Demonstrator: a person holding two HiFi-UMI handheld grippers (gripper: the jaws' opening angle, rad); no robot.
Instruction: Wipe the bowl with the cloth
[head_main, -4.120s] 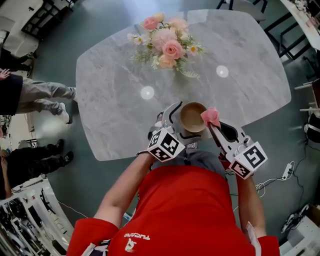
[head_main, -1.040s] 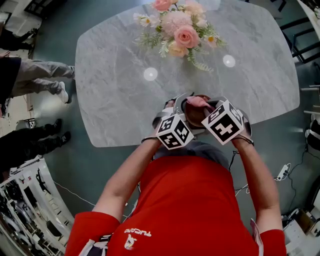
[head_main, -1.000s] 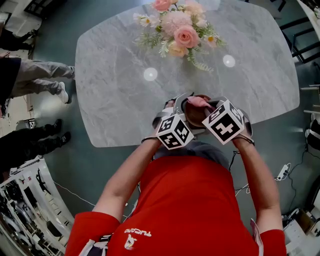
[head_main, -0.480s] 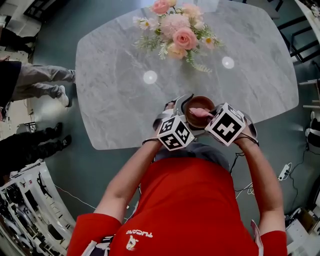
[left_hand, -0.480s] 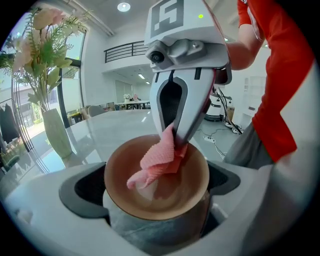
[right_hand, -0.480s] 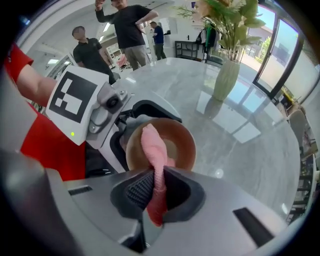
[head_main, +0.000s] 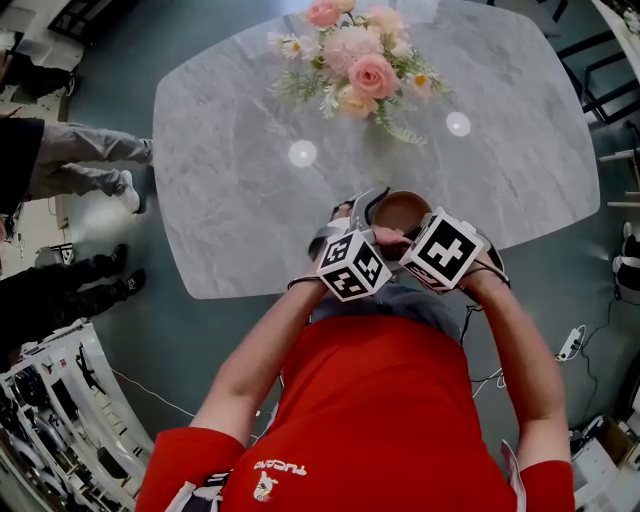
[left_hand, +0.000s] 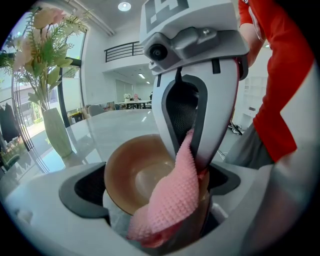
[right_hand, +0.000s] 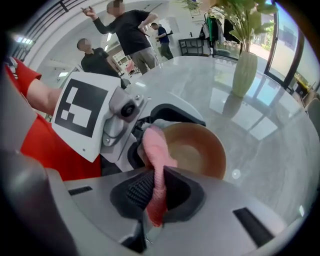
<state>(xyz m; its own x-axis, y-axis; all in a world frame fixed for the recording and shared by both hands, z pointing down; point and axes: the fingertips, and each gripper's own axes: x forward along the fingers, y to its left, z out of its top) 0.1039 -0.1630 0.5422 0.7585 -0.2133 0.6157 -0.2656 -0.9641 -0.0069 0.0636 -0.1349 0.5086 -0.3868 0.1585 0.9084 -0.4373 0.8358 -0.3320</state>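
I hold a brown bowl (head_main: 403, 210) just above the near edge of the marble table (head_main: 230, 200). My left gripper (head_main: 352, 218) is shut on the bowl's left rim, and the left gripper view shows the bowl's (left_hand: 132, 170) tilted hollow between its jaws. My right gripper (head_main: 402, 240) is shut on a pink cloth (right_hand: 156, 165), whose loose end lies against the inside wall by the near rim. In the left gripper view the right gripper (left_hand: 194, 150) comes down from above with the cloth (left_hand: 172, 200). The right gripper view shows the bowl (right_hand: 197, 150) just beyond the jaws.
A bouquet of pink flowers (head_main: 355, 60) stands in a vase (right_hand: 245, 72) at the far side of the table. People's legs (head_main: 75, 170) show on the floor at left, and people (right_hand: 130, 30) stand behind in the right gripper view. Chairs (head_main: 600, 60) at far right.
My right gripper has drawn the cloth from the middle of the bowl toward the near rim, so more of the bowl's inside shows. The left gripper still holds the bowl in place.
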